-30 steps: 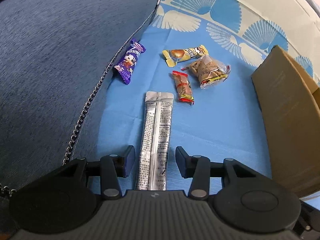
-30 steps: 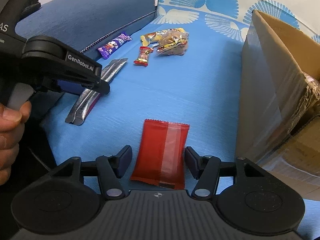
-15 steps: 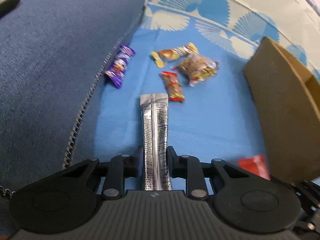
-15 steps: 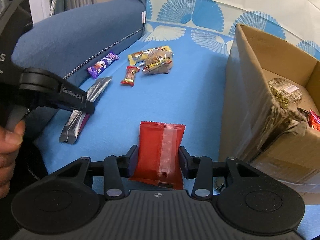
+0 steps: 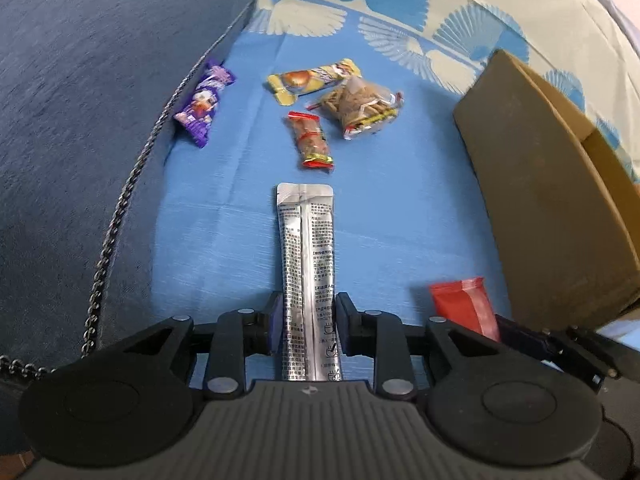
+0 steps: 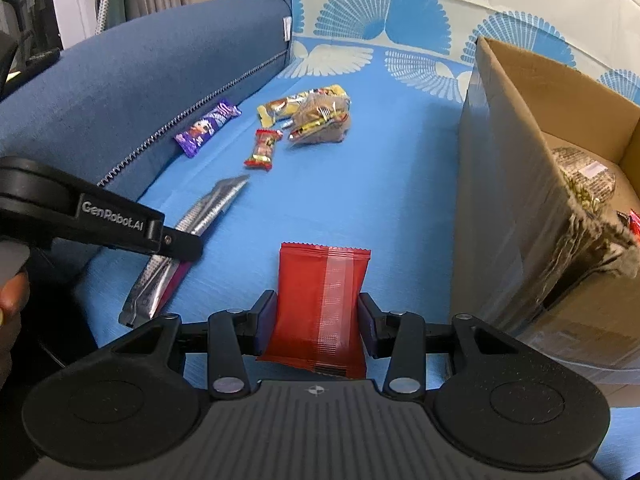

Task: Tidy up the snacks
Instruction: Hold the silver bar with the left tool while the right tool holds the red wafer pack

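My left gripper [image 5: 307,326] is shut on a long silver sachet [image 5: 307,264] and holds it above the blue cloth; the sachet also shows in the right wrist view [image 6: 192,236]. My right gripper [image 6: 316,324] is shut on a red packet [image 6: 320,300], seen too in the left wrist view [image 5: 464,304]. A purple candy [image 5: 202,104], a yellow bar [image 5: 308,80], a small red-ended snack [image 5: 310,140] and a clear biscuit bag [image 5: 360,106] lie on the cloth ahead. An open cardboard box [image 6: 516,184] stands to the right.
A dark blue sofa arm [image 5: 80,100] with a zipper runs along the left. The box [image 5: 540,216] holds a few wrapped snacks [image 6: 584,176]. The blue cloth [image 6: 380,184] lies between the snacks and the box.
Both grippers have closed, the left on the silver sachet and the right on the red packet, and lifted them off the cloth. The right view has risen and shows inside the box.
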{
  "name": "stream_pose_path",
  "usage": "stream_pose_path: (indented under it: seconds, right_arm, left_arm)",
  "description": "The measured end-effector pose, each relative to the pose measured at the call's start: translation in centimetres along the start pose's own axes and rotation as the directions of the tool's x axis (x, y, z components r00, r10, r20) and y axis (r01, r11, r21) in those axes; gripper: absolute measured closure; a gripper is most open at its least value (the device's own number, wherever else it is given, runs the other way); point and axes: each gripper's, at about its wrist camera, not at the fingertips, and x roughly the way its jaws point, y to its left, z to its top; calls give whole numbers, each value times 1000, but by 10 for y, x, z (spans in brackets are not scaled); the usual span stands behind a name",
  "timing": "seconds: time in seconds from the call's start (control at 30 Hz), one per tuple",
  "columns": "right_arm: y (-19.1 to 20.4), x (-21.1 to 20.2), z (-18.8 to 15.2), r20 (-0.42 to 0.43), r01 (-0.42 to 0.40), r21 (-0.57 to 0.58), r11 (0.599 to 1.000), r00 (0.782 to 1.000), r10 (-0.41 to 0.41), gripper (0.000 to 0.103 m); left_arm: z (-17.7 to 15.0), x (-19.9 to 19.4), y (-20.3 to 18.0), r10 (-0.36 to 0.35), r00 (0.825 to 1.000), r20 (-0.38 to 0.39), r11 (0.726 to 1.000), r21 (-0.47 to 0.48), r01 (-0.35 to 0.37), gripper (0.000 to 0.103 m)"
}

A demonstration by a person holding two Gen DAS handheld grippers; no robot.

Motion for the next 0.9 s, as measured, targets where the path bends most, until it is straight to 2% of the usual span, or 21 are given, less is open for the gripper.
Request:
stream_pose_path:
  seconds: [0.13,0.9]
  right_arm:
    - [-2,5,-1,-29,-2,12,1000,1000,2,54]
    - [0,10,-6,-54,9,-10,1000,999,-10,54]
  left_arm:
    - [-2,0,-7,11,1000,1,998,56,-11,71]
    - [-2,2,-6,32,999,5,998,53,-32,71]
